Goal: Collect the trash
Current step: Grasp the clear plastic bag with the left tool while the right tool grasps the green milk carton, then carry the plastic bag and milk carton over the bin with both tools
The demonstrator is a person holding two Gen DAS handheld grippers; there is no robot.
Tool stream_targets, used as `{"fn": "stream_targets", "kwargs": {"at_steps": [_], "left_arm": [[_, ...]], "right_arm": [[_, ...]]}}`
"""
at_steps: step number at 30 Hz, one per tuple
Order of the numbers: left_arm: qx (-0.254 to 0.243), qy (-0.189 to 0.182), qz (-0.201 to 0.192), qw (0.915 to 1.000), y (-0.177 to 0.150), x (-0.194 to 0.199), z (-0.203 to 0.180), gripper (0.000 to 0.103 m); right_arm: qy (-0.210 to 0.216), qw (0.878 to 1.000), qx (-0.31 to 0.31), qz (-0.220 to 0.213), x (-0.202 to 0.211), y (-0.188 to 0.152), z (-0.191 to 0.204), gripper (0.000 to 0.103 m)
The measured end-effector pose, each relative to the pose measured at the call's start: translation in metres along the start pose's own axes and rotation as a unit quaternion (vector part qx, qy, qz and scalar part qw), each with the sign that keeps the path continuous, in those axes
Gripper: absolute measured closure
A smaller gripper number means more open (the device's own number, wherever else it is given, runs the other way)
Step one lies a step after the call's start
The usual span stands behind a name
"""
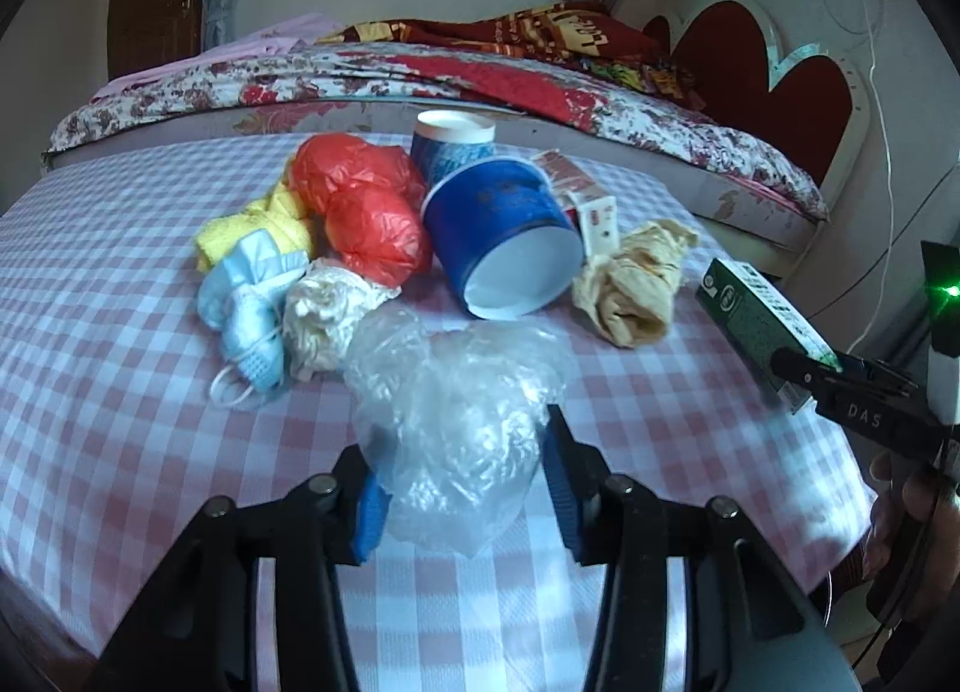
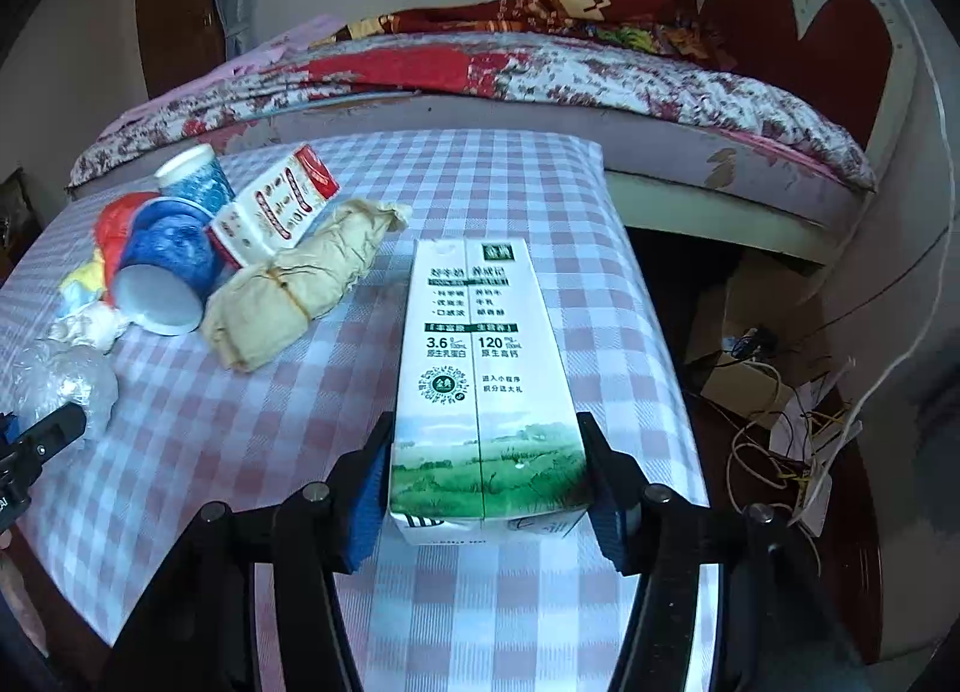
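Note:
My left gripper (image 1: pixel 465 470) is shut on a crumpled clear plastic bag (image 1: pixel 456 422) on the checked tablecloth (image 1: pixel 120 422). My right gripper (image 2: pixel 483 476) is shut on a green-and-white milk carton (image 2: pixel 480 368), which also shows at the right of the left wrist view (image 1: pixel 762 326). Beyond lies a trash pile: a tipped blue paper cup (image 1: pixel 510 236), an upright blue cup (image 1: pixel 453 143), red plastic bags (image 1: pixel 366 206), a yellow cloth (image 1: pixel 264 224), a blue face mask (image 1: pixel 252 308), a white wad (image 1: pixel 327 314), a beige crumpled wrapper (image 1: pixel 636 284) and a red-and-white small carton (image 1: pixel 585 200).
A bed (image 1: pixel 420 74) with a floral cover and a heart-shaped headboard (image 1: pixel 762 68) stands behind the table. To the table's right, on the floor, lie cardboard and tangled cables (image 2: pixel 780 392). The table's right edge (image 2: pixel 660 332) is close to the carton.

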State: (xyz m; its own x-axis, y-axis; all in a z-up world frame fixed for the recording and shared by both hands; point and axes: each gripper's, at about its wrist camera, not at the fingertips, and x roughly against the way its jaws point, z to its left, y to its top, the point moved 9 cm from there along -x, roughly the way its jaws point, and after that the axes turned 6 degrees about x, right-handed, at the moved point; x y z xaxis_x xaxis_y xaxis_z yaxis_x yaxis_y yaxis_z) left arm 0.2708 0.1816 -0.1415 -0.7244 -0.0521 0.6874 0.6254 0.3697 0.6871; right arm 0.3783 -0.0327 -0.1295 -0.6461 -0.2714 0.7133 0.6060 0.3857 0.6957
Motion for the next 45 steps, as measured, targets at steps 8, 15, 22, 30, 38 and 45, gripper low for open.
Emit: {"fn": "stream_targets", "kwargs": {"at_steps": [8,15,22,30,38,45], "left_arm": [[-0.017,-0.008,-0.020,0.9996,-0.014,0.028,-0.016,0.058],[-0.035,-0.016,-0.045,0.9982,-0.025,0.056,-0.031,0.059],[-0.056,-0.031,-0.068,0.9956,-0.040,0.080,-0.047,0.060],[-0.070,-0.064,-0.062,0.9936,-0.071,0.092,-0.082,0.062],[-0.104,-0.116,-0.038,0.9870,-0.098,0.093,-0.141,0.068],[-0.147,-0.169,-0.021,0.9744,-0.124,0.099,-0.208,0.068]], "right_arm": [[0.005,0.999,-0.004,-0.037,0.047,-0.018,-0.003,0.047],[-0.002,0.997,0.001,-0.078,0.091,-0.038,-0.004,0.047],[-0.015,0.994,-0.001,-0.113,0.136,-0.073,-0.012,0.047],[-0.037,0.994,-0.034,-0.099,0.162,-0.131,-0.043,0.047],[-0.073,0.992,-0.063,-0.084,0.181,-0.178,-0.085,0.047],[-0.094,0.989,-0.097,-0.066,0.195,-0.216,-0.122,0.046]]}}
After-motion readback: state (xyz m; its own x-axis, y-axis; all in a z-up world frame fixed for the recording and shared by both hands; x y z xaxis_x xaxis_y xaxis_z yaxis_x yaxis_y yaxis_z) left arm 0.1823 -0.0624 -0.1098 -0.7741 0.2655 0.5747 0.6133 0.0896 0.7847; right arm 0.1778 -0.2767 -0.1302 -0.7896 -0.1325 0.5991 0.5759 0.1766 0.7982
